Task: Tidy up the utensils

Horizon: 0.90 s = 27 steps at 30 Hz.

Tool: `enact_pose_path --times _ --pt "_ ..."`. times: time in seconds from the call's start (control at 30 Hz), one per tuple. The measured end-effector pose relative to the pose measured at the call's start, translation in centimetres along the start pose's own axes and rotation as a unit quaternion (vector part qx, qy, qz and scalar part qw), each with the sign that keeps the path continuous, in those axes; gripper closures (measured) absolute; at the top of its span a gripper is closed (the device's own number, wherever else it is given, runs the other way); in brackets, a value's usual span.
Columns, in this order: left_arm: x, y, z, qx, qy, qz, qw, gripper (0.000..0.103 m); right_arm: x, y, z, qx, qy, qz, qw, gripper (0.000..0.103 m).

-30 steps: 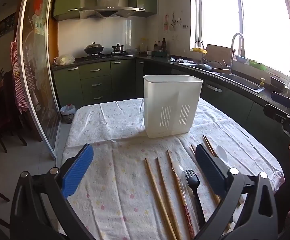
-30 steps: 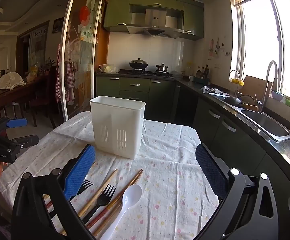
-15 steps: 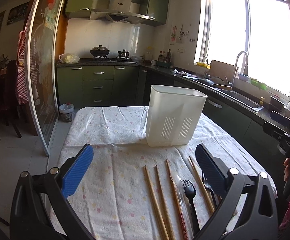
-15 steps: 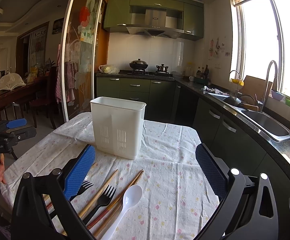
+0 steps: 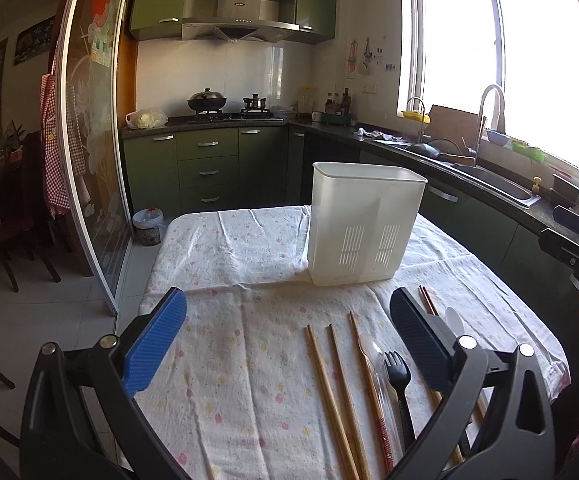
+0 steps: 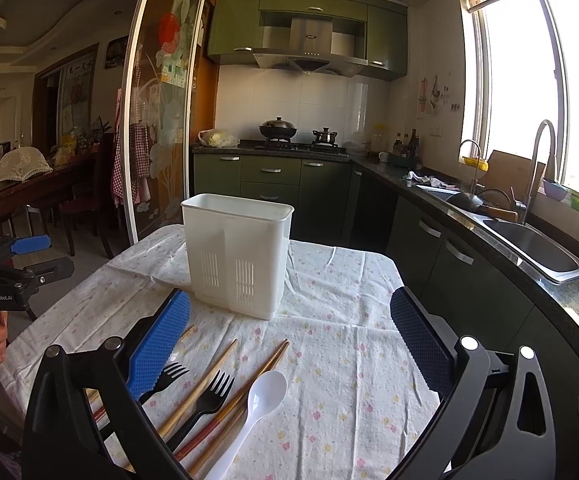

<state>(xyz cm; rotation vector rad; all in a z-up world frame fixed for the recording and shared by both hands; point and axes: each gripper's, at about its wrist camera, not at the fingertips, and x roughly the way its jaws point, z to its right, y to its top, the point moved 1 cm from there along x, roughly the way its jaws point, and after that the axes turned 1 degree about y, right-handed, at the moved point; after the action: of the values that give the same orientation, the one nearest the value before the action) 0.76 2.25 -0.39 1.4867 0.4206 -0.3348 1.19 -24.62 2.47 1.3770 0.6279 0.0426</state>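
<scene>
White slotted utensil holder stands upright; both grippers' fingers spread wide, gripping nothing.

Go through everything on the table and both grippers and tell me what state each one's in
Left gripper: open, holding nothing.
Right gripper: open, holding nothing.
White caddy: upright on the tablecloth; no utensils seen in it.
Chopsticks: lying loose on the cloth.
Black forks: lying flat among the chopsticks.
White spoon: lying flat, bowl up.
Clear spoon: lying flat beside a fork.
Tablecloth: spread, creased.
</scene>
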Motion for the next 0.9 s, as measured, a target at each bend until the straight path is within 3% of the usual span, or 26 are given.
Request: enact_pose_path --times 0.9 --pt "-0.1 0.4 0.5 0.007 -0.001 -0.004 1.0 0.006 0.0 0.1 0.7 0.002 0.0 0.001 1.0 0.004"
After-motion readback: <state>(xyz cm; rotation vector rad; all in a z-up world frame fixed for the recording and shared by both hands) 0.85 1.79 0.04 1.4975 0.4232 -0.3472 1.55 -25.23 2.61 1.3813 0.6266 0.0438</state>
